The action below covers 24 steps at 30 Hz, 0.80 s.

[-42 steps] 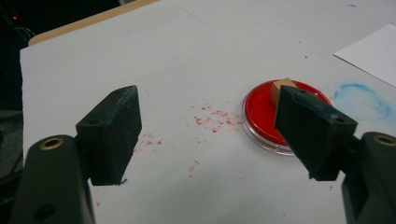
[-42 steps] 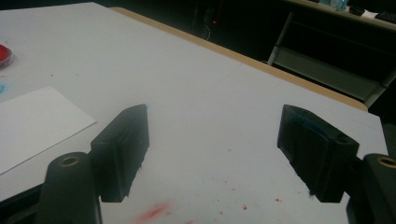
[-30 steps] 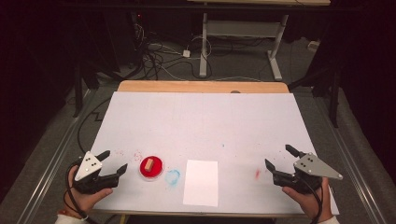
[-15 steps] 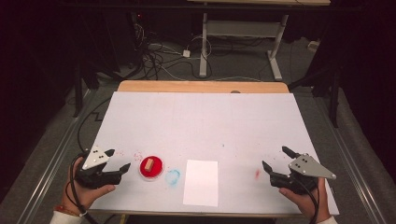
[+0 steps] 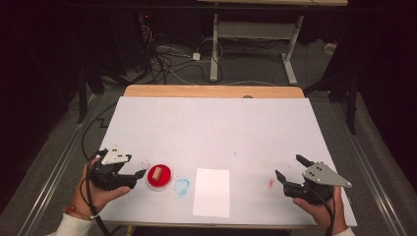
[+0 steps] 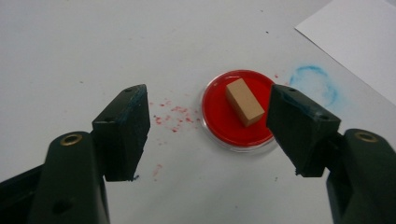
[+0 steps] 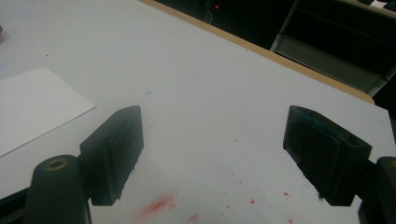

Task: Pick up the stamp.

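Note:
A round red ink dish (image 5: 159, 177) sits near the table's front left, with a small tan wooden block (image 5: 157, 173) lying flat in it. My left gripper (image 5: 136, 166) hovers just left of the dish, open, its tips pointing at it. Its jaws have just been closing a little, with nothing between them. In the left gripper view the dish (image 6: 238, 109) and block (image 6: 244, 101) lie just beyond the tips of my left gripper (image 6: 208, 93), apart from both pads. My right gripper (image 5: 290, 166) rests open at the front right; in its own view the right gripper (image 7: 215, 112) has only bare table between its pads.
A white paper sheet (image 5: 212, 192) lies at the front middle. A blue ring stain (image 5: 181, 186) marks the table between dish and paper. A red smudge (image 5: 271, 183) lies left of the right gripper. The white table top (image 5: 211, 128) stretches back to a wooden edge (image 5: 211, 91).
My left gripper has moved right toward the red dish and lifted slightly, its jaws a bit narrower. The right gripper has stayed in place.

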### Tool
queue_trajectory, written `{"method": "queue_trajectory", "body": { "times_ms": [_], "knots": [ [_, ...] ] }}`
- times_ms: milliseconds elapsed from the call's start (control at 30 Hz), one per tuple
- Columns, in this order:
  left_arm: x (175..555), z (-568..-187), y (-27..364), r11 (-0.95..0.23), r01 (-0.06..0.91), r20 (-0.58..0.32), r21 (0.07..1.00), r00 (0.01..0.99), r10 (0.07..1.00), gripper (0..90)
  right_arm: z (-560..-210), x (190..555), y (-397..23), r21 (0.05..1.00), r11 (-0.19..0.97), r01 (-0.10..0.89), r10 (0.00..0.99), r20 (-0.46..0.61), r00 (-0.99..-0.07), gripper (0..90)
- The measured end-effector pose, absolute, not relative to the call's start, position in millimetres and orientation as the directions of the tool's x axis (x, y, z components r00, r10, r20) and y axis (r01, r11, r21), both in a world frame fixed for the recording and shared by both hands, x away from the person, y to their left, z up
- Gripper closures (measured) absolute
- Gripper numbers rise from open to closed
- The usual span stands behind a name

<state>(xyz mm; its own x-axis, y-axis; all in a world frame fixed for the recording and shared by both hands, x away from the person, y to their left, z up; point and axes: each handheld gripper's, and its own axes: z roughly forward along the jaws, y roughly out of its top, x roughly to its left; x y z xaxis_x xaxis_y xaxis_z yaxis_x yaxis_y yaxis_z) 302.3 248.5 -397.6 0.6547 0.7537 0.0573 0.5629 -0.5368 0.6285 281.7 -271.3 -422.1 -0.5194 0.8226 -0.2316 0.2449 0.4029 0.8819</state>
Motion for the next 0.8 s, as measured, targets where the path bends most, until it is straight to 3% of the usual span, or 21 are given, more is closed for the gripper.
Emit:
{"method": "queue_trajectory", "body": {
  "times_ms": [333, 800],
  "knots": [
    [320, -412, 219, -0.587, 0.637, 0.016, 0.499, 0.671, 0.741, 37.0, -425, 283, -270, 0.867, 0.424, 0.262, 0.816, -0.240, -0.526, 21.1],
    [340, -434, 201, -0.588, 0.697, -0.041, 0.411, 0.659, 0.751, 50.9, -428, 284, -267, 0.849, 0.456, 0.269, 0.802, -0.260, -0.538, 21.9]
  ]
}}
